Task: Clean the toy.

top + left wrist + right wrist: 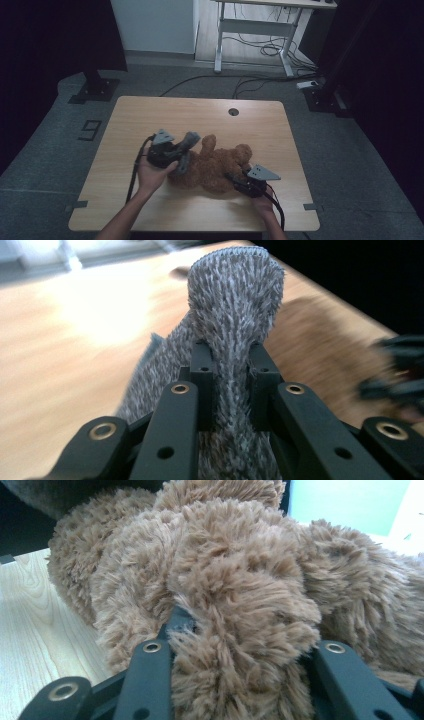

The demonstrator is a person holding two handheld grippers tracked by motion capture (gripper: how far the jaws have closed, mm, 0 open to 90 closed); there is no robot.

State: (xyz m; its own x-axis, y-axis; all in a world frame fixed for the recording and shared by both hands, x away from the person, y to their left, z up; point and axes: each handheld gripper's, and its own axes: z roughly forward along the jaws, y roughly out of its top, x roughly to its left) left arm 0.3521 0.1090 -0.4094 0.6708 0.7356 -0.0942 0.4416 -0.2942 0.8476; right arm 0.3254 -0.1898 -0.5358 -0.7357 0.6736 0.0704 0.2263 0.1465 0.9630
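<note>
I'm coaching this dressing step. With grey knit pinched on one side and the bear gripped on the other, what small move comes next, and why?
Probably draw the grey knit piece toward the teddy bear. The left gripper pinches it beside the bear, and the right gripper holds the plush steady.

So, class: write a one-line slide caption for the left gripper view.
Left gripper shut on a grey knitted sock, lifted above the wooden table, brown teddy bear blurred behind.
</note>
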